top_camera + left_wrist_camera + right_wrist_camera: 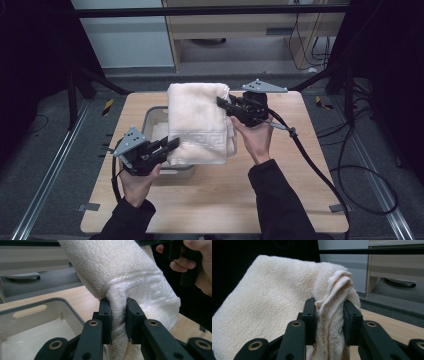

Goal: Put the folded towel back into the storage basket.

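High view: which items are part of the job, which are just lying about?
In the job:
- folded towel, held up between both grippers
- left gripper, shut on its near corner
- right gripper, shut on its far edge
- grey bin beneath it

Lying about:
- cables on floor
- wooden cabinet behind

Towel, centre of the high view: cream-white terry, plain over most of its face, with a woven band of angular key-like relief near its lower edge, same colour as the ground. Bin, left of centre: light grey walls, paler off-white inside. Surface: light wood grain, pale tan. Left claw, lower left, and right claw, upper centre: matt black with brass-coloured pivot rings; each carries a grey triangular plate. Sleeves, bottom edge: black. Floor: dark grey, with yellow-and-black striped markers at upper left.
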